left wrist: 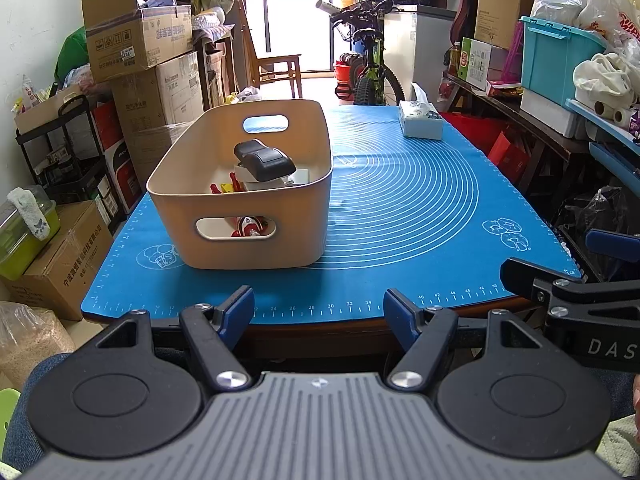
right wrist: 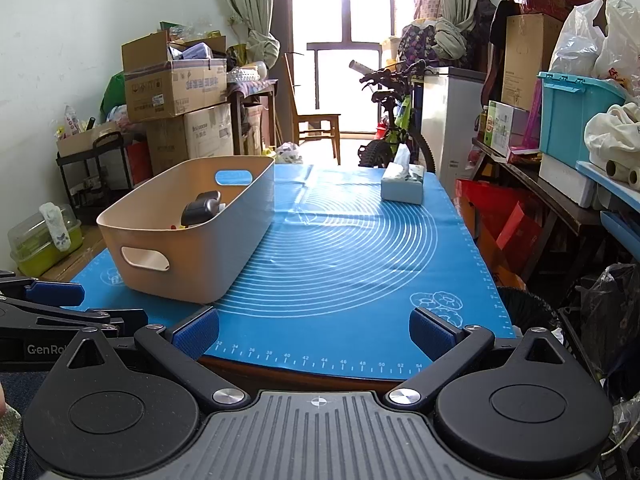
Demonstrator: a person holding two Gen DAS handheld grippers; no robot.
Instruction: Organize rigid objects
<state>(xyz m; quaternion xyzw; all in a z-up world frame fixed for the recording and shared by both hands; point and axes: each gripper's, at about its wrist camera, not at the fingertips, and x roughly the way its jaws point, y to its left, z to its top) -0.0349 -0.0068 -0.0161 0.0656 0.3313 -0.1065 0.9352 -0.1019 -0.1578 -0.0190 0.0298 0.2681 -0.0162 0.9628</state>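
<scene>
Beige plastic bin [left wrist: 240,200] with handle cut-outs stands on the worktop's blue silicone mat [left wrist: 400,208], already holding the rigid objects: a black boxy device [left wrist: 264,162] atop red and white pieces, so sorting looks nearly done. Left gripper [left wrist: 319,312] and right gripper [right wrist: 314,334] hover at the near edge, tilted downward, fingers apart and empty.

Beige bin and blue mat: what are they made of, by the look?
Beige rectangular bin with cut-out handles: likely moulded plastic, matte; smooth seamless walls, rounded corners. Blue printed mat: probably silicone or soft vinyl, slight sheen; it lies thin and flat over the table, faintly rippled, with printed white rings and rulers.
</scene>
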